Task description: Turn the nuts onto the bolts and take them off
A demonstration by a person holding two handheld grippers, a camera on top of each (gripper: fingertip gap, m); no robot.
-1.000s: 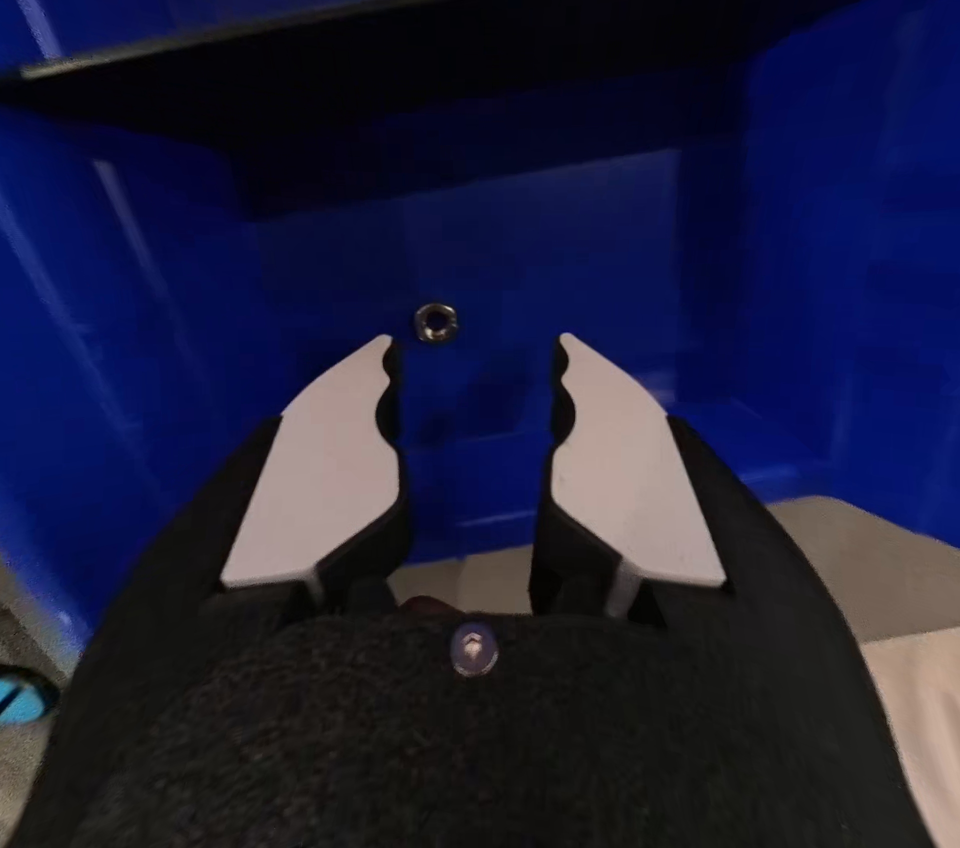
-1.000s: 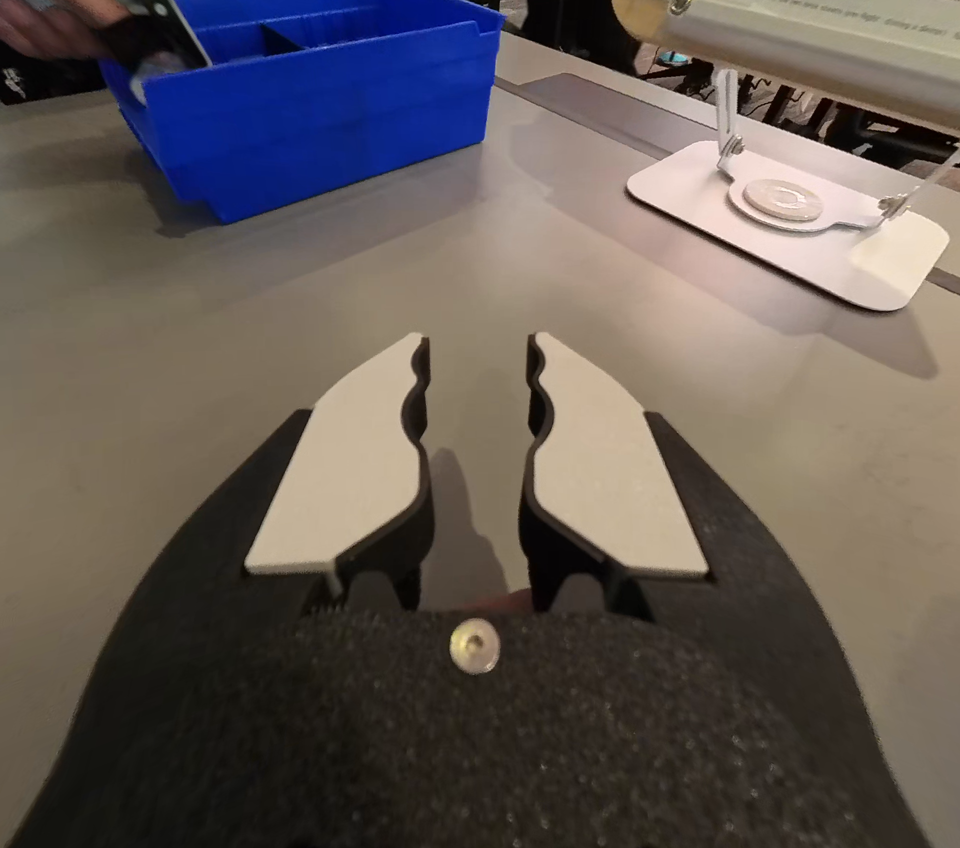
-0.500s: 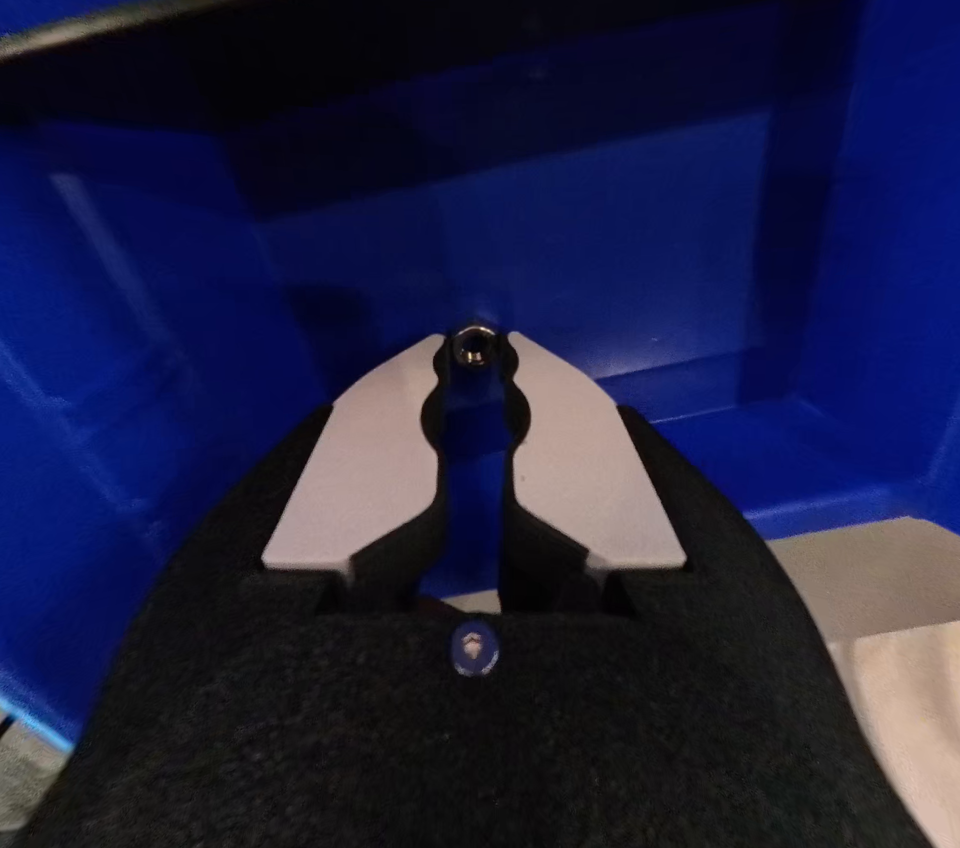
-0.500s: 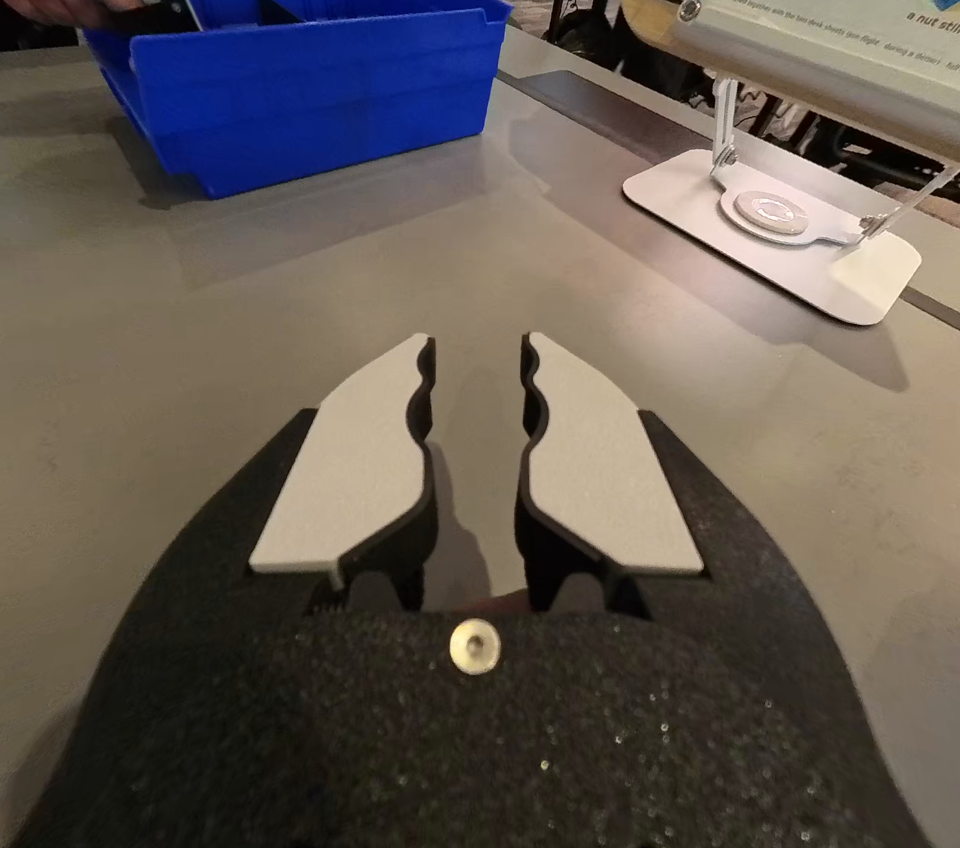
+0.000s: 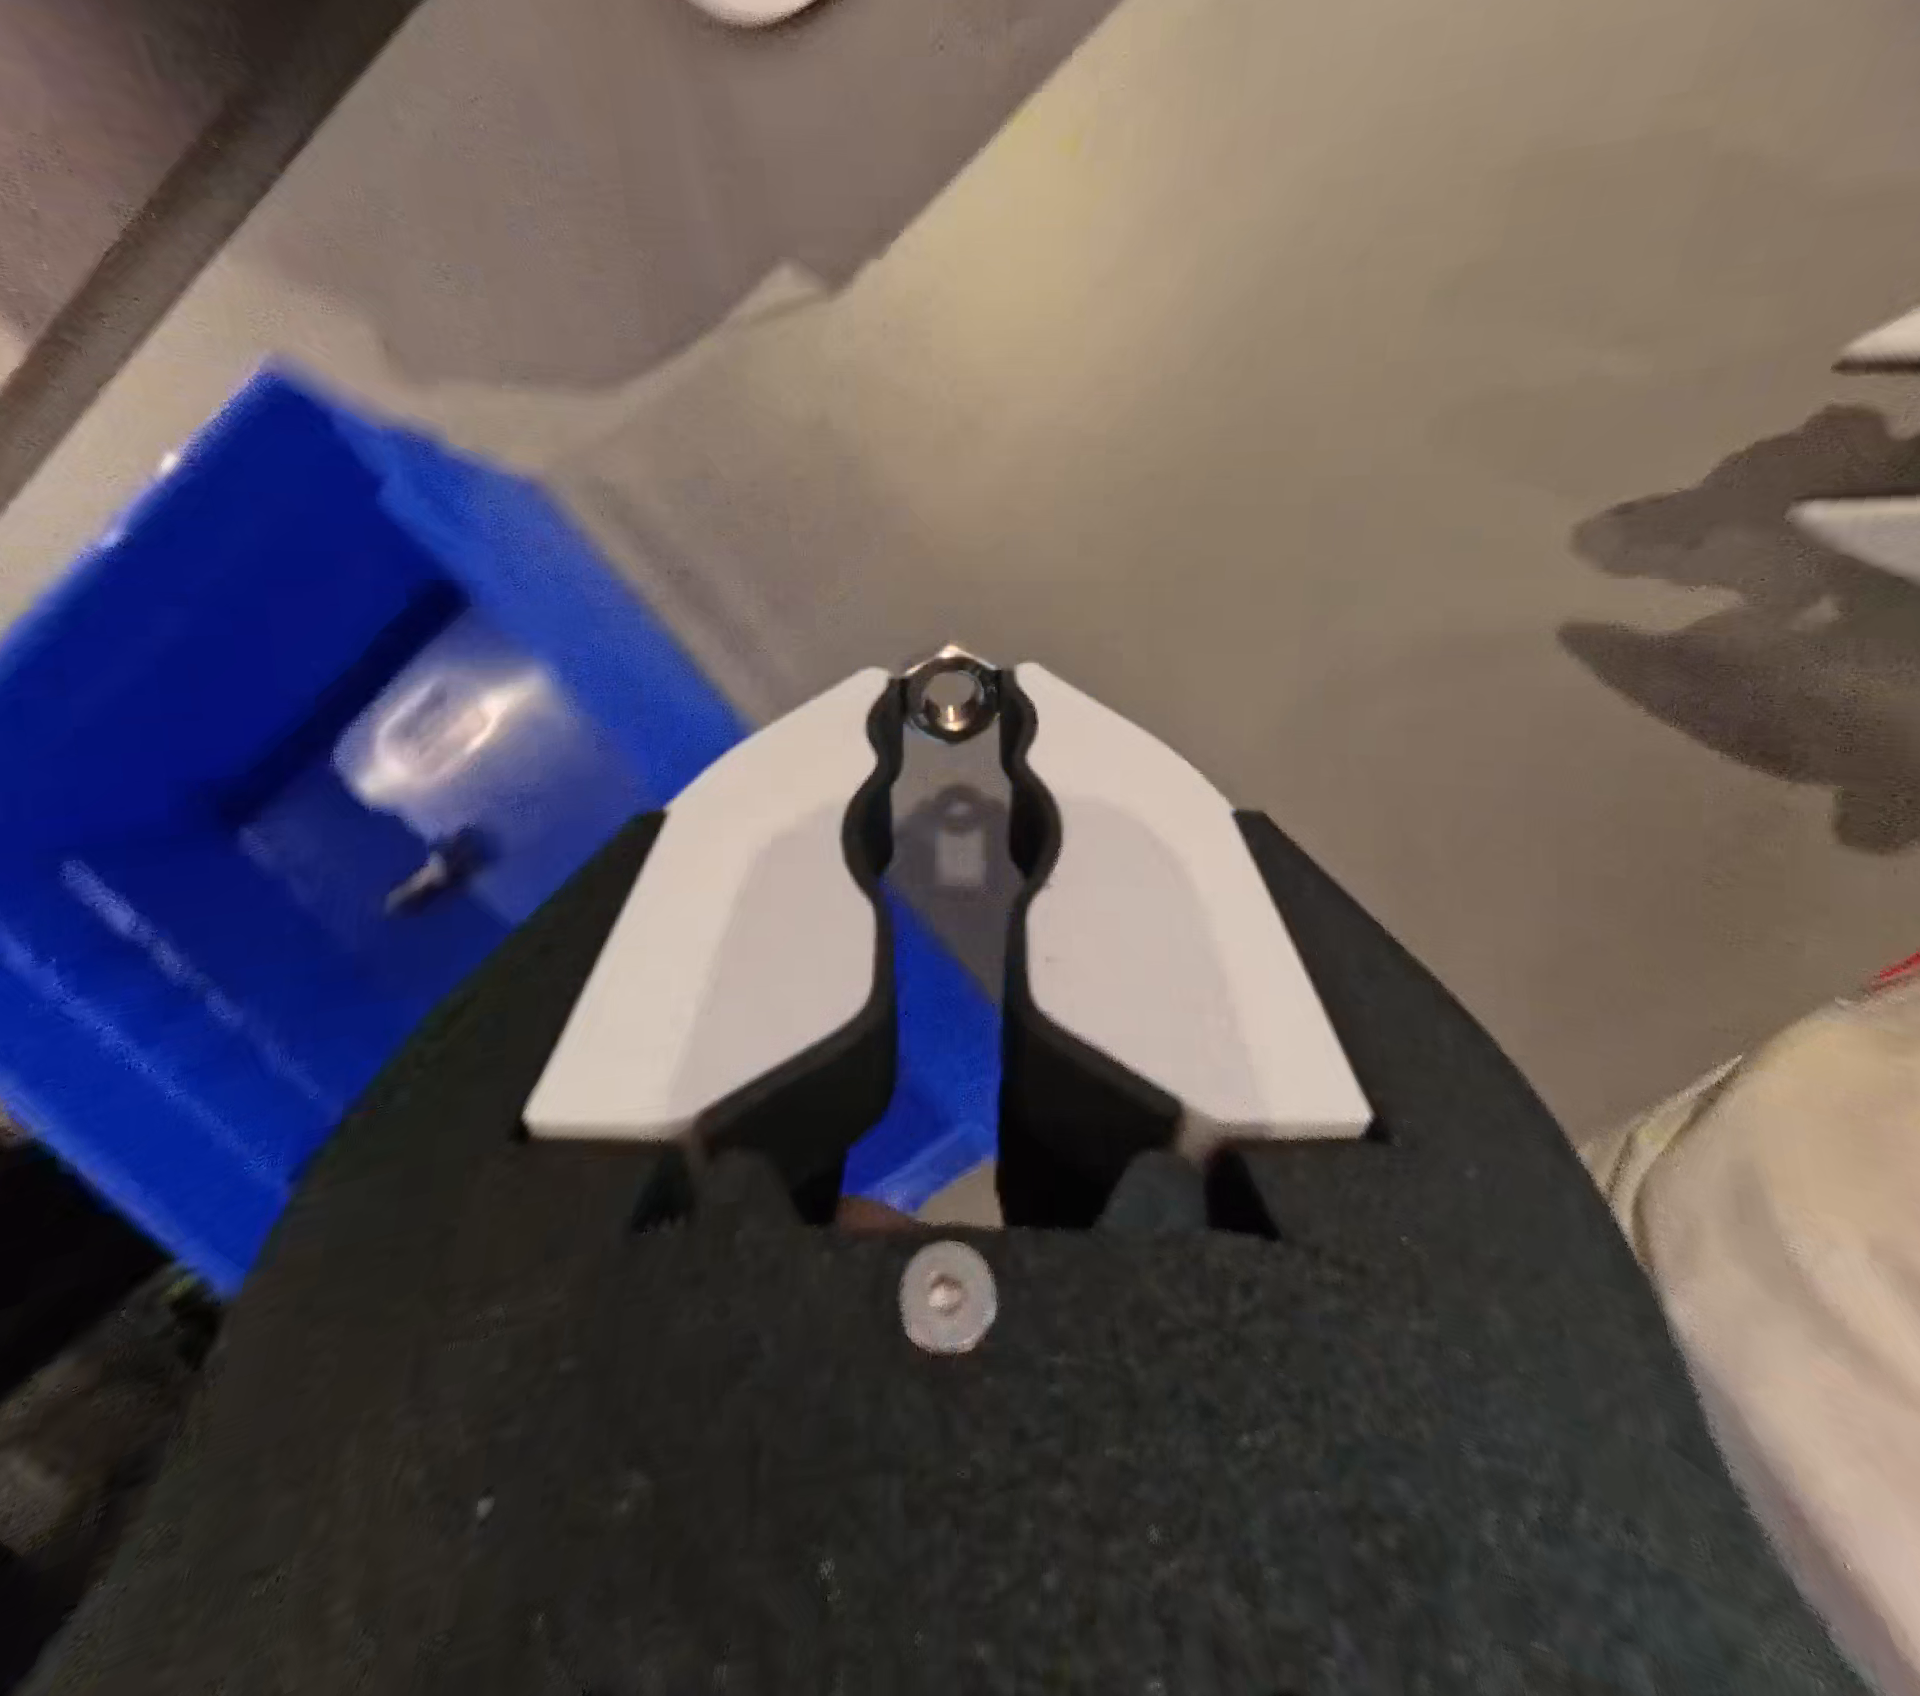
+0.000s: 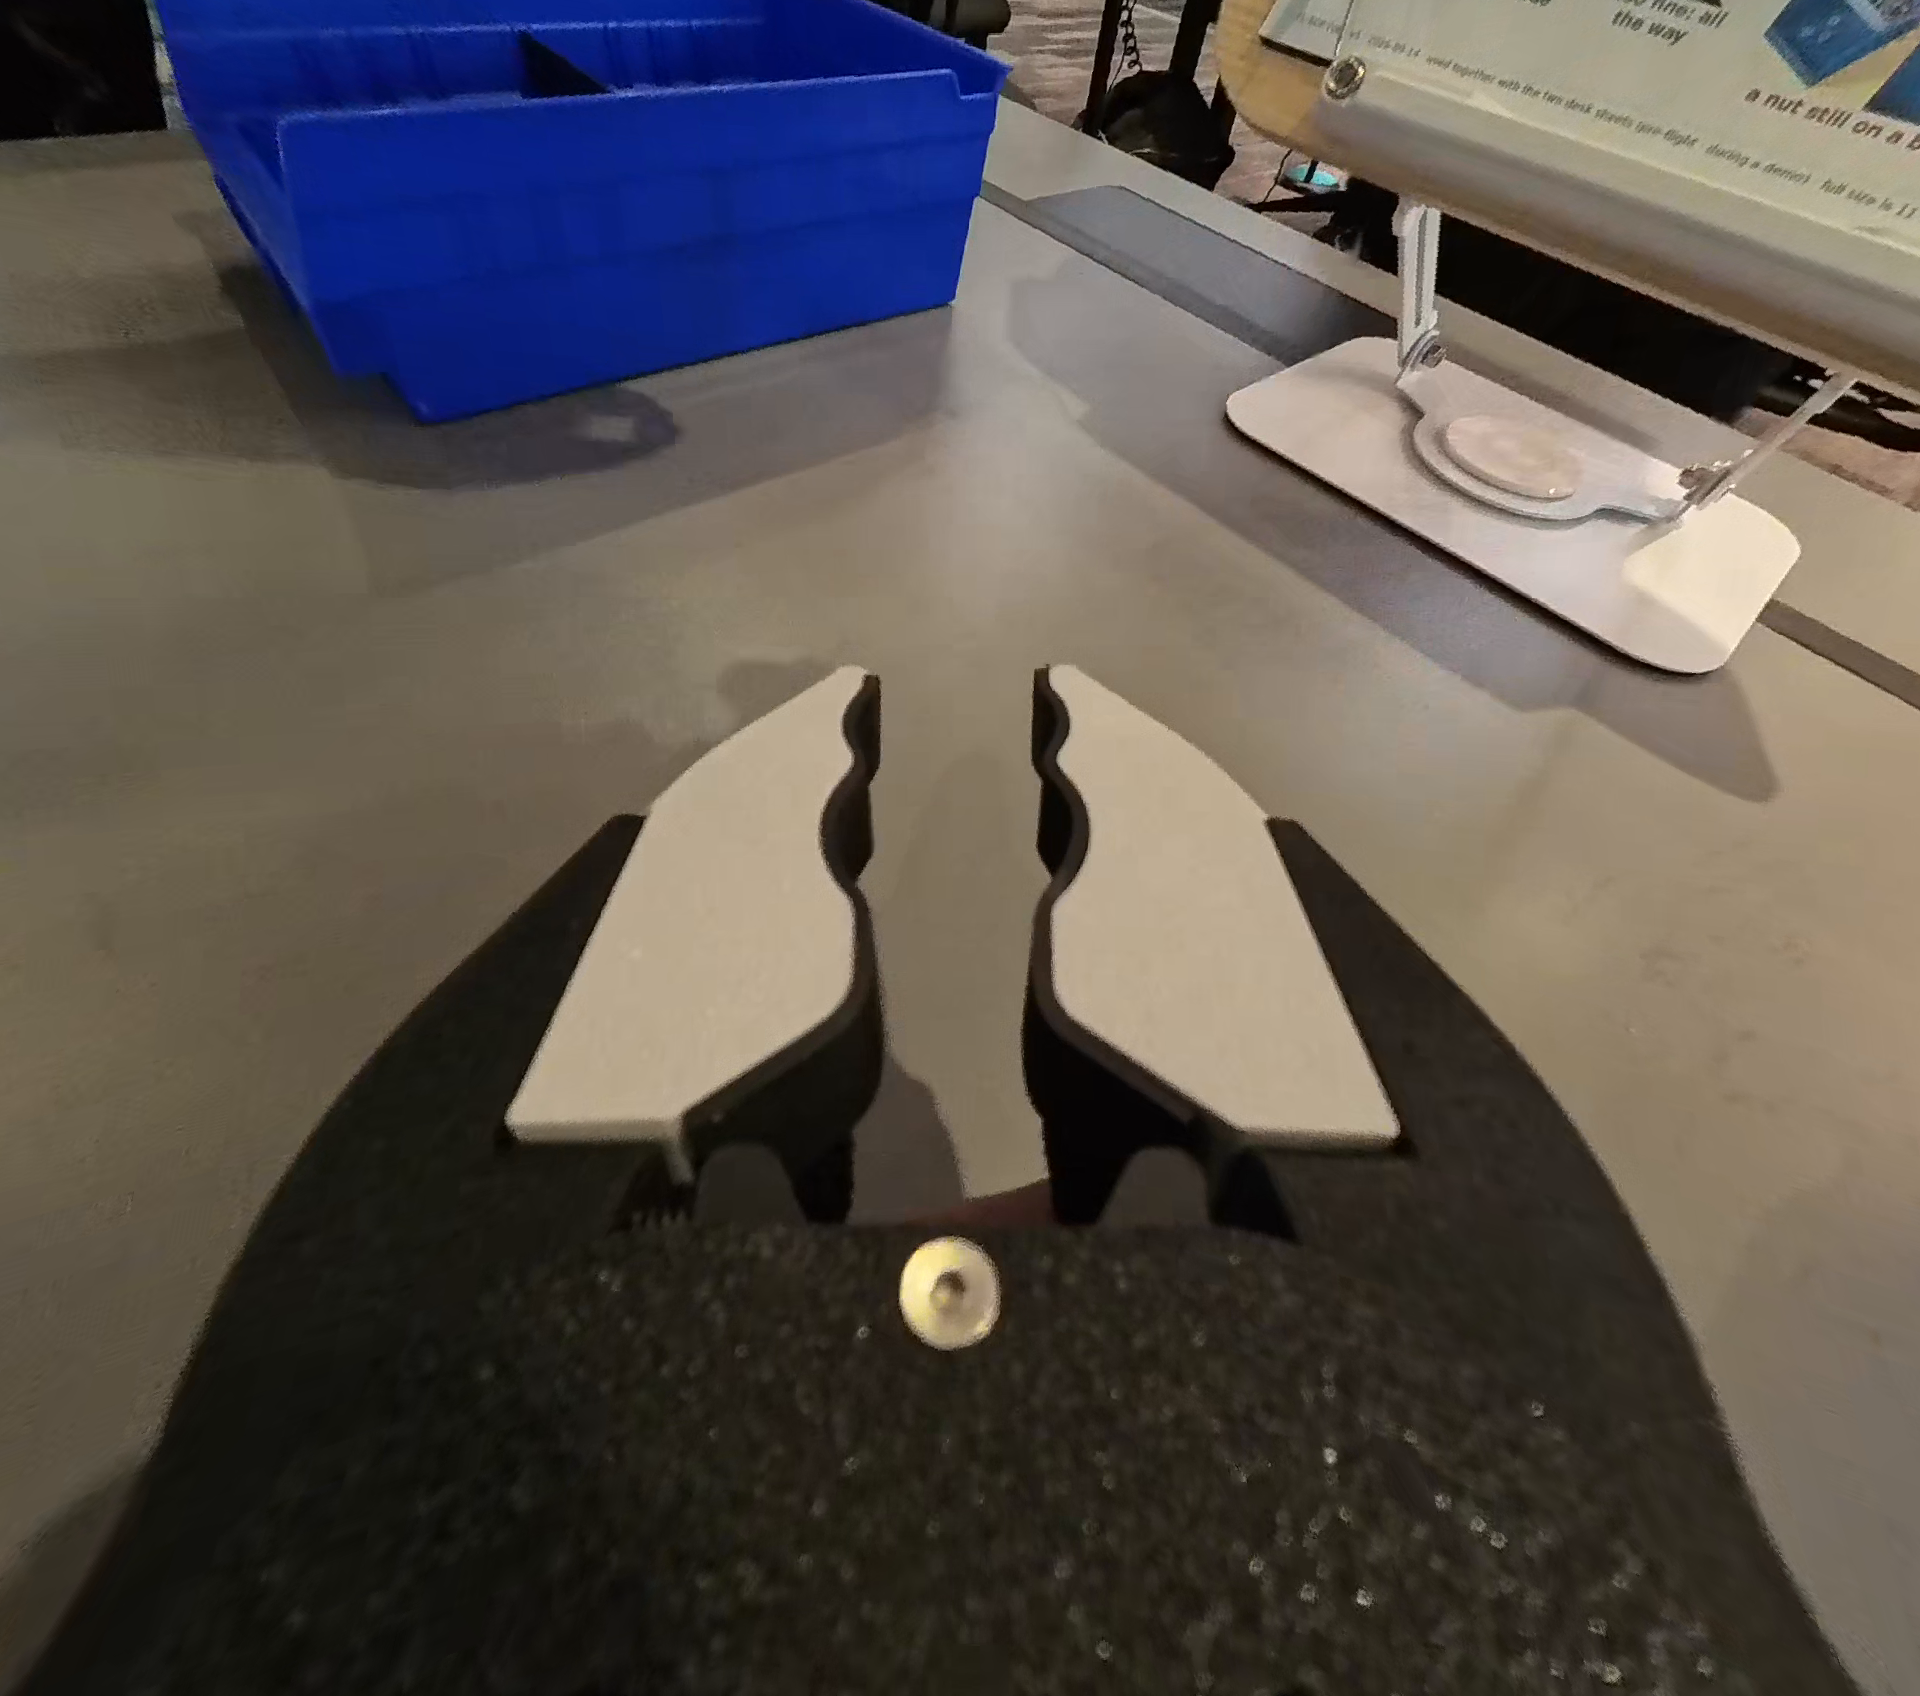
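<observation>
My left gripper (image 5: 948,690) is clamped on a nut (image 5: 948,701), pinched at the very fingertips with its bore facing the camera, held in the air over the grey table (image 5: 1299,358). The blue bin (image 5: 260,711) sits at eight o'clock from the nut in the left wrist view, with a bolt (image 5: 436,867) lying blurred on its floor. My right gripper (image 6: 956,690) has its jaws apart with nothing between them, low over the table; the bin (image 6: 623,223) lies well off at eleven o'clock in its view, and a white stand (image 6: 1507,545) at two o'clock.

As I judge it, the nut is picked and the bolt comes next. The tip grip is shallow, so I should keep the squeeze steady and avoid quick swings. I would send the right gripper into the bin for the bolt, take it by the head end so the thread stays free, then line thread and bore up squarely before turning, or the nut may cross-thread or pop out.
</observation>
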